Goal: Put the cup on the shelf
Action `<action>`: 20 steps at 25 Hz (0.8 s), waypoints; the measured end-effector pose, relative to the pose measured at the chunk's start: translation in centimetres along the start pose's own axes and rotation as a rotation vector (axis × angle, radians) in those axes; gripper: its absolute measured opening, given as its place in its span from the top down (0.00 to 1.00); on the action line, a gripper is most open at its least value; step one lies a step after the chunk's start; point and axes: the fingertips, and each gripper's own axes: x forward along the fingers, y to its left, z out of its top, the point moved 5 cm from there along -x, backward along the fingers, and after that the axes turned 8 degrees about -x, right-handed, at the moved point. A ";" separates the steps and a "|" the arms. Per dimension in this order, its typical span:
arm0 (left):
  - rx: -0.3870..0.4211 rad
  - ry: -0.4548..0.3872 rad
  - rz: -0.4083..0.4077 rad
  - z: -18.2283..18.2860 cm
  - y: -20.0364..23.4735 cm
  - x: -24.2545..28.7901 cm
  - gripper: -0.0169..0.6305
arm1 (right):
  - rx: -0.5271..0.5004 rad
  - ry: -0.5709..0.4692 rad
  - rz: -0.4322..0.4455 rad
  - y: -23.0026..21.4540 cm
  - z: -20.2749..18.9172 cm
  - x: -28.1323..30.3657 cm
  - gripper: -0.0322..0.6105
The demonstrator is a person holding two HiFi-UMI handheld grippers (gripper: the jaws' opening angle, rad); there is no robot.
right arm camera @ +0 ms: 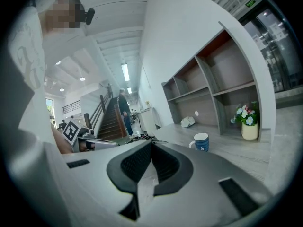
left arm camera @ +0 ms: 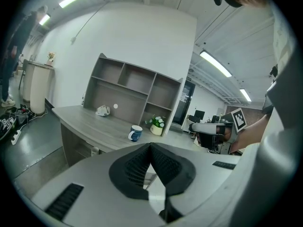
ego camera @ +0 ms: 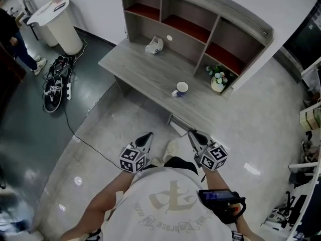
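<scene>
A blue cup with a white inside [ego camera: 180, 89] stands on the grey desk [ego camera: 135, 67], in front of the open-fronted shelf [ego camera: 200, 29]. The cup [left arm camera: 135, 133] is well ahead of my left gripper [left arm camera: 150, 146], whose jaws are shut with nothing in them. My right gripper [right arm camera: 152, 143] is shut and empty too, with the cup [right arm camera: 201, 142] ahead and to its right. In the head view both the left gripper [ego camera: 148, 135] and the right gripper [ego camera: 192, 133] are held low, short of the desk's near edge.
A pot of flowers [ego camera: 218, 79] stands at the desk's right end, and a white object [ego camera: 154, 45] lies near the shelf's left bays. A white round stand [ego camera: 57, 24] and a power strip with cables [ego camera: 57, 87] are on the floor to the left. A person [ego camera: 15, 39] stands far left.
</scene>
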 end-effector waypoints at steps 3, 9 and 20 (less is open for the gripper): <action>-0.002 0.002 0.012 0.1 0.6 0.9 0.97 | 0.001 0.008 0.018 -0.9 -0.4 1.1 0.94; 0.007 0.000 0.041 2.0 2.7 3.0 0.97 | 0.008 -0.002 0.058 -3.3 0.0 4.3 0.94; 0.006 0.019 0.047 6.1 6.1 10.4 0.97 | 0.002 0.019 0.069 -10.7 1.7 10.2 0.94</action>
